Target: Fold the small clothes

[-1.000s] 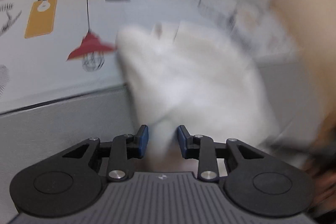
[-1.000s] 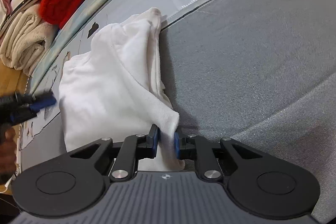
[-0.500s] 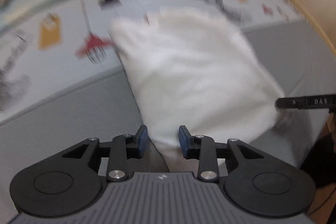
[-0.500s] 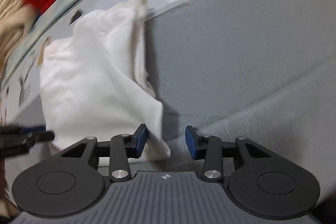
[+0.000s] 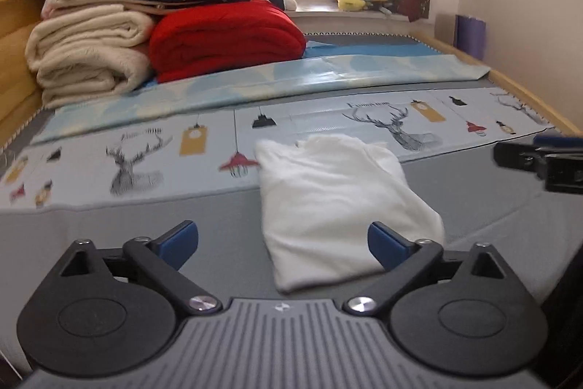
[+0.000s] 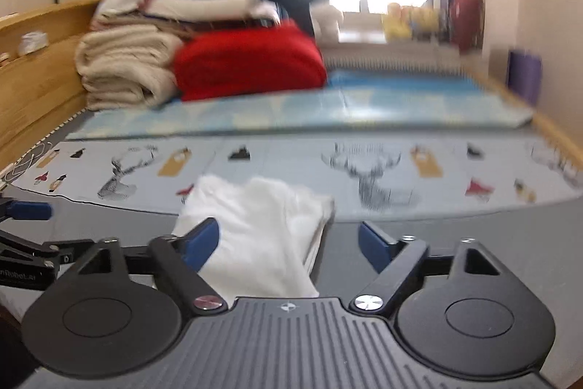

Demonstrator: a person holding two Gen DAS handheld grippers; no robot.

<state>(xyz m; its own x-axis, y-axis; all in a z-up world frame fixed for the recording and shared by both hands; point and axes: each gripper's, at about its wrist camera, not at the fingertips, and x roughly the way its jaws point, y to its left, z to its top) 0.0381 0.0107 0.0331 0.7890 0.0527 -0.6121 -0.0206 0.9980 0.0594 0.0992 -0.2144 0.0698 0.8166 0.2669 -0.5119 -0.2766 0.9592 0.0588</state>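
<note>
Your left claw [image 5: 282, 243] and right claw [image 6: 288, 243], jaws just opened and empty, hover near the folded white garment [image 5: 335, 203], its long axis running near-to-far.

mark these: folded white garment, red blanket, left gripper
folded white garment [image 5: 339, 203]: left wrist view, middle of its top layer.
red blanket [image 5: 226, 39]: left wrist view, front face of the folded roll.
left gripper [image 5: 282, 243]: left wrist view, midway between its blue-padded fingertips, jaws wide apart.
</note>
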